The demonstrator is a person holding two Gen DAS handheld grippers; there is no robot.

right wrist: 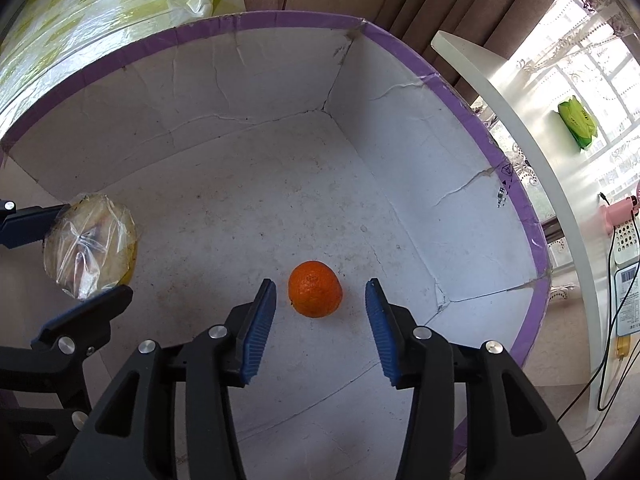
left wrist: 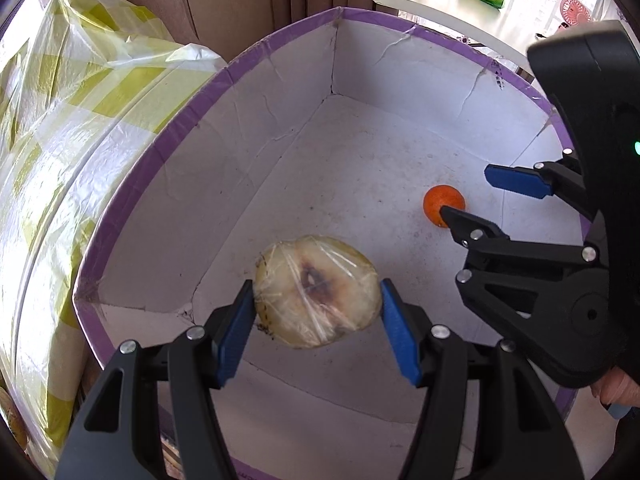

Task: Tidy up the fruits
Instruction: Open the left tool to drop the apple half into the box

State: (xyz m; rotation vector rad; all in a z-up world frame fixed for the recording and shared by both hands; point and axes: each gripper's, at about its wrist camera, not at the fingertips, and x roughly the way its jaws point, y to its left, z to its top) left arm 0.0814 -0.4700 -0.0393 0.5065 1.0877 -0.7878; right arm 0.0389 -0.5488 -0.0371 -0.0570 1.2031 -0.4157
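Left gripper point(left wrist: 318, 322), nearest the lens in the left wrist view, is closed on a wrapped fruit point(left wrist: 316, 290), its blue pads pressing the pale, plastic-covered fruit from either side; the fruit hangs over the near left part of the box point(left wrist: 224, 80), and whether it touches the floor cannot be told. In the right wrist view the right gripper point(right wrist: 320, 320) stands open above the orange point(right wrist: 315, 294), pads clear of it on both sides; the orange rests on the box floor, right of centre. The box is white inside with a purple rim, cracked along its walls, otherwise empty. Outside it, a yellow-checked bag point(left wrist: 60, 140) lies on the left and a white table point(right wrist: 560, 200) on the right, bearing a green packet point(right wrist: 578, 122).

Progress, as judged: one fruit is placed and released; the wrapped fruit is inside the box but not yet let go. Whether more fruit waits outside the box cannot be seen.
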